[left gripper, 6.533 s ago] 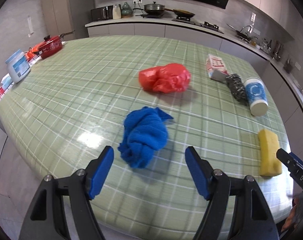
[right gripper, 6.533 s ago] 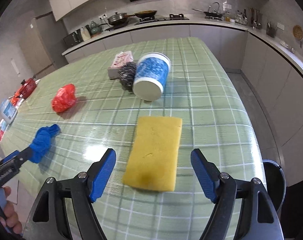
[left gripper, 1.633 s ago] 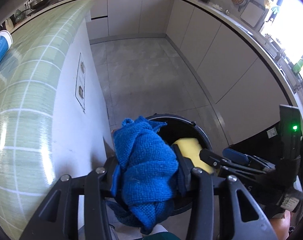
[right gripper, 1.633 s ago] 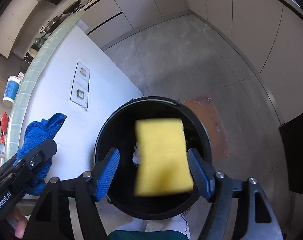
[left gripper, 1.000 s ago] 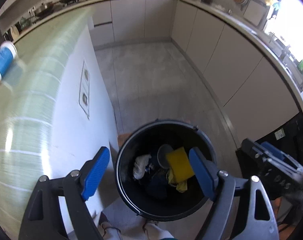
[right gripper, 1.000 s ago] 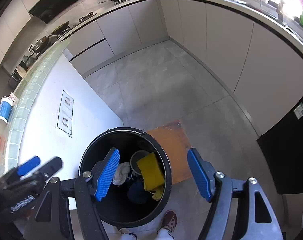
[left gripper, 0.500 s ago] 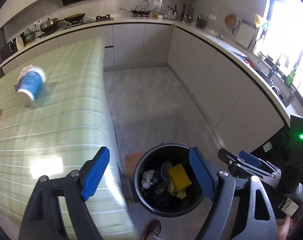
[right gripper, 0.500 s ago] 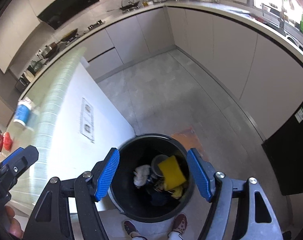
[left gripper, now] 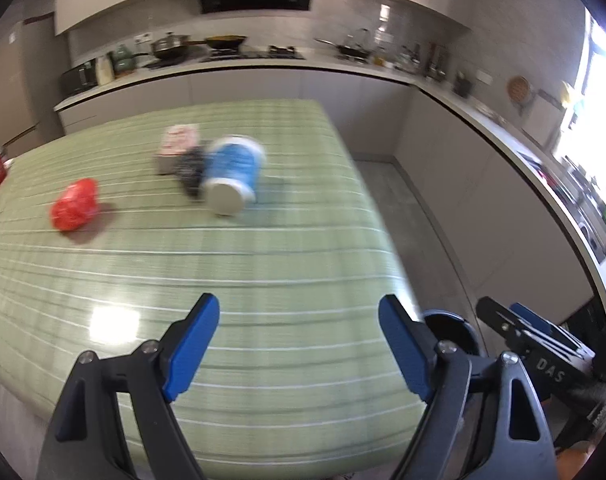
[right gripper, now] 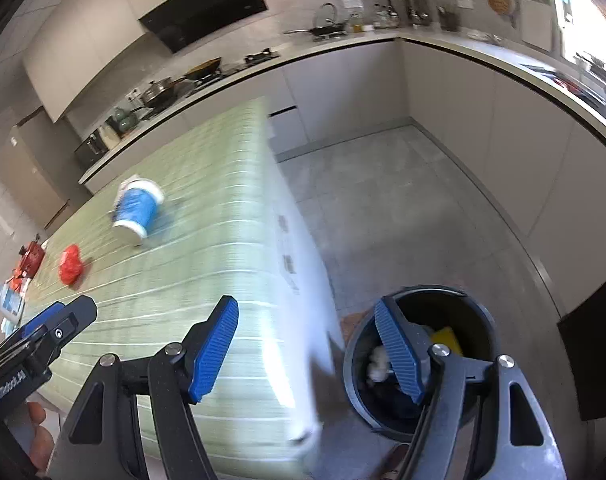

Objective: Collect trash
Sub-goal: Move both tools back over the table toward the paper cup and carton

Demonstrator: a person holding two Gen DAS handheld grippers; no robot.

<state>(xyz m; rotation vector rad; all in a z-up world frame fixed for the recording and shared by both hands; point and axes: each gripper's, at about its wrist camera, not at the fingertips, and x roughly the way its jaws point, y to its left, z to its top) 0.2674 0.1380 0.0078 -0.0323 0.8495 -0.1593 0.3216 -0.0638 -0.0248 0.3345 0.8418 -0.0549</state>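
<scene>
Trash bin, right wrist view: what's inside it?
In the trash bin, a yellow sponge and something white and crumpled show, with dark contents beneath. One finger of the right gripper covers the middle, so the rest is hidden.

Both wrist views look steeply down from above the bench (left gripper: 263, 264) edge, the right also over the floor bin (right gripper: 419, 360); they share the blue cup (left gripper: 233, 176).

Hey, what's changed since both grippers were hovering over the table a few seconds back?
The yellow sponge and the blue cloth went into the black bin; the cloth is hidden now. Both grippers swung back toward the green checked table, jaws empty. The red bag and blue-and-white cup stayed put.
</scene>
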